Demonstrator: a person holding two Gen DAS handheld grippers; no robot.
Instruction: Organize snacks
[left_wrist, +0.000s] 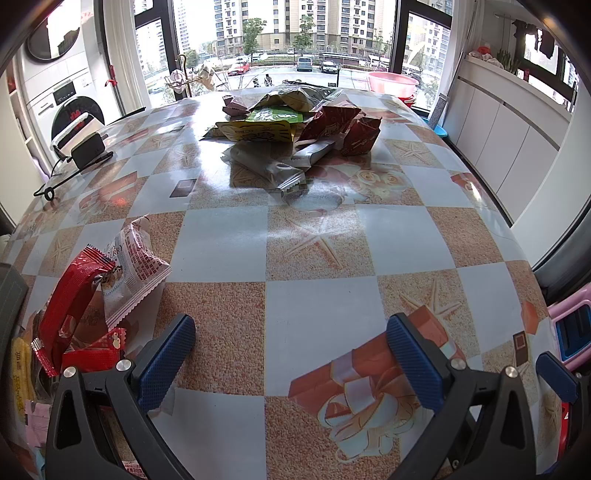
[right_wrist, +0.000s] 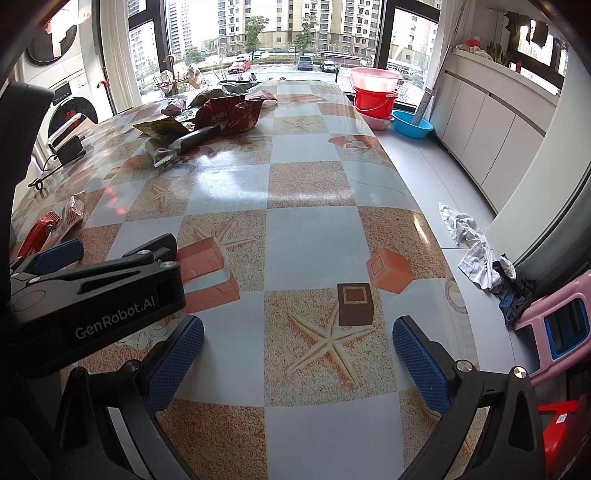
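A few snacks (left_wrist: 92, 291) lie sorted at the bench's (left_wrist: 314, 240) left edge; the main pile (left_wrist: 291, 125) waits far across. Left gripper (left_wrist: 291, 358) and right gripper (right_wrist: 299, 363) hover with jaws released, empty. Next likely: reaching forward to the pile.

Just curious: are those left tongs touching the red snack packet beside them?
Apart. The left wrist view shows the left tongs open over bare tablecloth, with a strip of table between them and the red snack packet.

"GenRobot.AI" stands in white on the left tongs (right_wrist: 55, 254); the white snack packet (left_wrist: 136, 266) shows "RRY".
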